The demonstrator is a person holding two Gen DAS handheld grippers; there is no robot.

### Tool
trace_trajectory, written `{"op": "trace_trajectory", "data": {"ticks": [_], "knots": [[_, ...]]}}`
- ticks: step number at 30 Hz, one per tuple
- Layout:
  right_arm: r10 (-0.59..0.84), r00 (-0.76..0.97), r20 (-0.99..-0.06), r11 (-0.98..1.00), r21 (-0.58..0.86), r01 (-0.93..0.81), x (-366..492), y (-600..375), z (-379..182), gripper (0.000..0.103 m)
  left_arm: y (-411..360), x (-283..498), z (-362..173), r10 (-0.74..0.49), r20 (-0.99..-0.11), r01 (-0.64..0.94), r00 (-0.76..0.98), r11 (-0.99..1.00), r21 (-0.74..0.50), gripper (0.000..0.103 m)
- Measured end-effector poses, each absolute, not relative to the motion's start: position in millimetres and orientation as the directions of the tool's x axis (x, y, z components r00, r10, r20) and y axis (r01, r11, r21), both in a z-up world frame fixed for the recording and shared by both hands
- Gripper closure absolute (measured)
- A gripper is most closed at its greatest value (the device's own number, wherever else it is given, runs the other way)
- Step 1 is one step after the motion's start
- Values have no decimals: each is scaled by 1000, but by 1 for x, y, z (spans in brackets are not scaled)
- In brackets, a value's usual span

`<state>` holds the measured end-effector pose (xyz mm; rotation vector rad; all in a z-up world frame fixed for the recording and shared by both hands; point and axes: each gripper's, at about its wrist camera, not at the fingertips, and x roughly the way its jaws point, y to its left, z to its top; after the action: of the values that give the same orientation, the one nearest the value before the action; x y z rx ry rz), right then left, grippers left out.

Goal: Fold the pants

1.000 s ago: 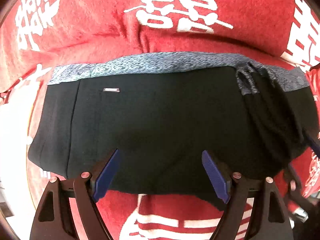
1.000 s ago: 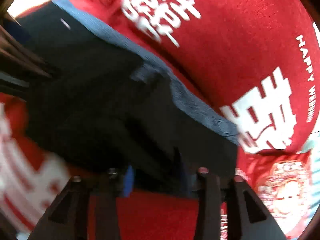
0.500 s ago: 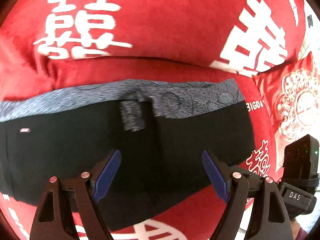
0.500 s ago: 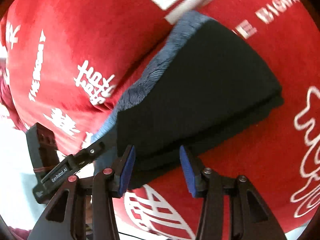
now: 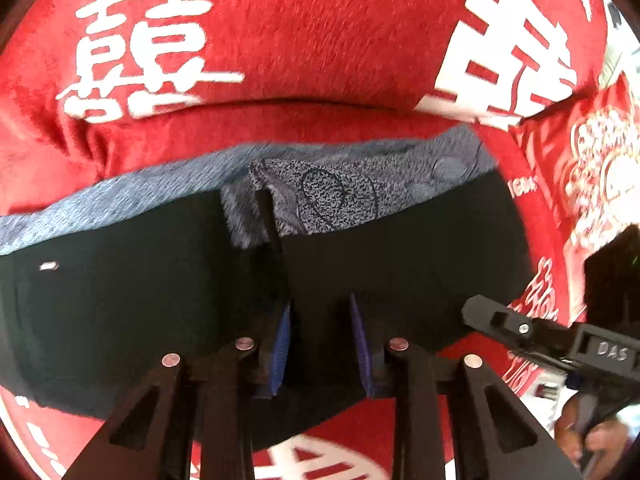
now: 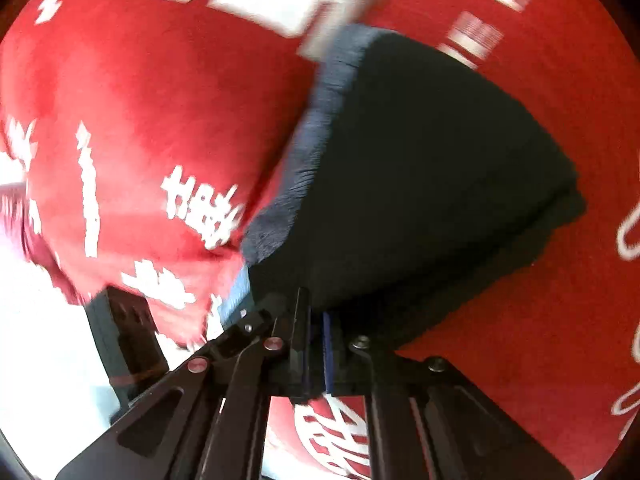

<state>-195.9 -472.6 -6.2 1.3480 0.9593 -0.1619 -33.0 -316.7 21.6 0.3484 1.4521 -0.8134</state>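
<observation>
Black pants (image 5: 160,280) with a grey patterned waistband (image 5: 340,188) lie folded on a red blanket. In the left wrist view my left gripper (image 5: 320,344) is shut on a bunched fold of the black fabric near its front edge. My right gripper shows at the right of that view (image 5: 520,328). In the right wrist view my right gripper (image 6: 316,352) is shut on the near corner of the pants (image 6: 420,180), beside the waistband (image 6: 312,152). The left gripper's body (image 6: 124,336) shows at lower left.
The red blanket (image 5: 320,40) with large white characters covers the surface all around (image 6: 140,100). A red patterned cushion or bag (image 5: 592,168) lies at the right. A pale floor area (image 6: 40,340) lies beyond the blanket's edge.
Both grippers have closed on the pants' edge since half a second ago. The left gripper's blue pads came together on a pinched fold; the right gripper's pads closed on the corner.
</observation>
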Motion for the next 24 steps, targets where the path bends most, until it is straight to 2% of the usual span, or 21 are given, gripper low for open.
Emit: {"op": "trace_trajectory", "data": {"ticks": [2,3,6,7,8,9,11,13,16,19,22,24], "knots": [[433,580,-690,288,716,636,-196,-461,-16,98,-309,-37,6,-245,-964,653,-101,715,-250,72],[435,557,-708,296,696,654,-194,-457,-24,98,-305,-39,3,-274,-958,648,-81,716,-260,72],[430,534,-728,317,676,665,-190,-450,-35,98,-310,-49,8,-267,-964,694,-11,692,-200,72],[438,521,-733,351,673,651,-186,-450,-30,97,-311,-51,10,-261,-965,701,1,689,-186,62],[460,490,-741,396,665,634,-181,-449,-24,91,-312,-51,12,-247,-969,705,19,690,-162,37],[477,460,-749,431,655,620,-176,-449,-19,85,-310,-49,16,-240,-970,697,36,702,-148,29],[474,438,-764,522,644,559,-172,-449,4,61,-305,-44,23,-257,-966,676,40,719,-163,28],[414,491,-767,599,636,488,-170,-463,34,51,-302,-35,33,-255,-966,652,50,741,-162,28],[295,569,-768,611,609,506,-170,-514,55,51,-315,-29,44,-268,-960,650,82,745,-152,28],[253,589,-768,522,620,586,-164,-570,37,51,-336,-27,49,-283,-954,670,97,727,-147,28],[308,576,-757,432,651,624,-150,-604,2,52,-362,-29,43,-289,-953,691,91,707,-148,28],[369,559,-742,406,670,622,-143,-615,-20,56,-374,-29,35,-286,-954,696,93,704,-143,28]]}}
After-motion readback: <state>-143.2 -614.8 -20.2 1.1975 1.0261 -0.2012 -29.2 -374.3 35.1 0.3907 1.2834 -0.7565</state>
